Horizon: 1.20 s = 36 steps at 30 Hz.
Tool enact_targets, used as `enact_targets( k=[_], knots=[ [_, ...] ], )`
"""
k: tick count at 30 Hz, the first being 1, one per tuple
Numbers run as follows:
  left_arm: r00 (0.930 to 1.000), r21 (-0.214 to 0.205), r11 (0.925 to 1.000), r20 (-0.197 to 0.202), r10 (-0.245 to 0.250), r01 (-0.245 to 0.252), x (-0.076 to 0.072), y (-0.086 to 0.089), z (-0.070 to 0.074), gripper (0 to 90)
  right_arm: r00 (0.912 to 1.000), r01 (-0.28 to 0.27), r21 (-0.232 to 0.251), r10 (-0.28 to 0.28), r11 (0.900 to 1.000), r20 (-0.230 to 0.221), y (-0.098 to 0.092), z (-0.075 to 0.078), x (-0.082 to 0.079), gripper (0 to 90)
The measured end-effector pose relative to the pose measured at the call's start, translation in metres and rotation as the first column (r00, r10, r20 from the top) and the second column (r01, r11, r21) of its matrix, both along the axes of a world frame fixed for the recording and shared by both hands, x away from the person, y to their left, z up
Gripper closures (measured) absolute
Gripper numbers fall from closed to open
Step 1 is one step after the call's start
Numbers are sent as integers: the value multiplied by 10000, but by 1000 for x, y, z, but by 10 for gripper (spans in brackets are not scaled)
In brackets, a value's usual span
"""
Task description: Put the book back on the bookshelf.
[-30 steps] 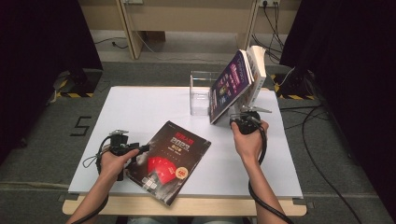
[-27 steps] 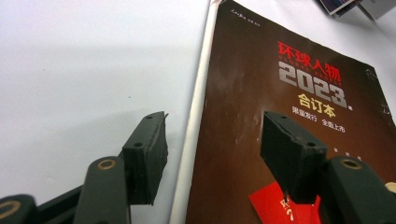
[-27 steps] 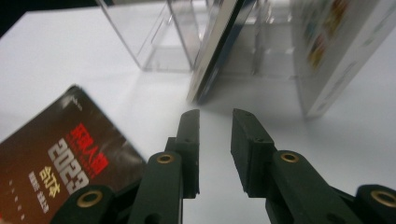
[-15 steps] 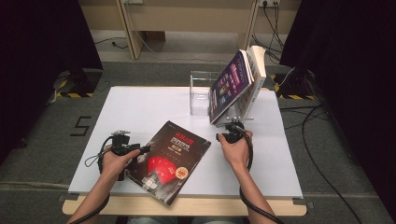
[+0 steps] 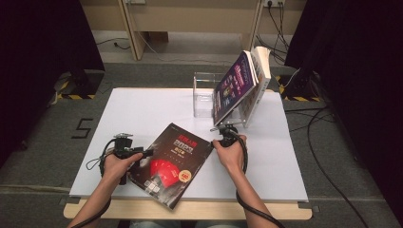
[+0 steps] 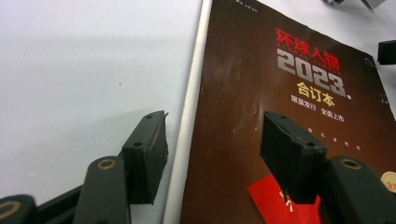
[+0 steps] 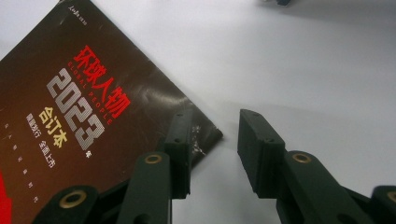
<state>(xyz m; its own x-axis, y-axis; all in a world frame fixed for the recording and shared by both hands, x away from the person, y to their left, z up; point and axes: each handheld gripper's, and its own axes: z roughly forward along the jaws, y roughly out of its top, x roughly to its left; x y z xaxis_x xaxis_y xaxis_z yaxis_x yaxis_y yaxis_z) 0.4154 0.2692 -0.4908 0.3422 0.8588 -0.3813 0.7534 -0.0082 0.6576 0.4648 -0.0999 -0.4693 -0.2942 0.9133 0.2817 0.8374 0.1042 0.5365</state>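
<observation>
Dark magazine (image 5: 173, 164): it lay flat near the table's (image 5: 142, 107) front edge, turned at an angle, one corner reaching past that edge.
Left gripper (image 5: 142, 153): you had its jaws spread wide across the magazine's spine edge, one pad (image 6: 148, 140) on the table side, the other over the cover; neither pressed on it, so it held nothing.
Right gripper (image 5: 221, 140): its jaws had just been opening and stood about halfway apart at the magazine's right corner, one pad over the cover, the other over bare table; it gripped nothing.
Done so far: two books (image 5: 242, 88) already leaned upright against the clear stand (image 5: 204, 92) toward the far right corner.
Left to do: by my judgement, you had yet to take hold of the magazine, lift it and stand it with the others.
Progress: I judged it past halfway, with this one item remaining.
</observation>
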Motion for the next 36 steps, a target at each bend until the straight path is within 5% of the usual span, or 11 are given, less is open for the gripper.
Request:
enact_targets(
  k=[36],
  knots=[
    [10000, -87, 9999, 20, -74, 74, -2, -3, -1, 402, 9983, 311, 533, -284, 9981, -509, 10, -4, 6, 640]
  ],
)
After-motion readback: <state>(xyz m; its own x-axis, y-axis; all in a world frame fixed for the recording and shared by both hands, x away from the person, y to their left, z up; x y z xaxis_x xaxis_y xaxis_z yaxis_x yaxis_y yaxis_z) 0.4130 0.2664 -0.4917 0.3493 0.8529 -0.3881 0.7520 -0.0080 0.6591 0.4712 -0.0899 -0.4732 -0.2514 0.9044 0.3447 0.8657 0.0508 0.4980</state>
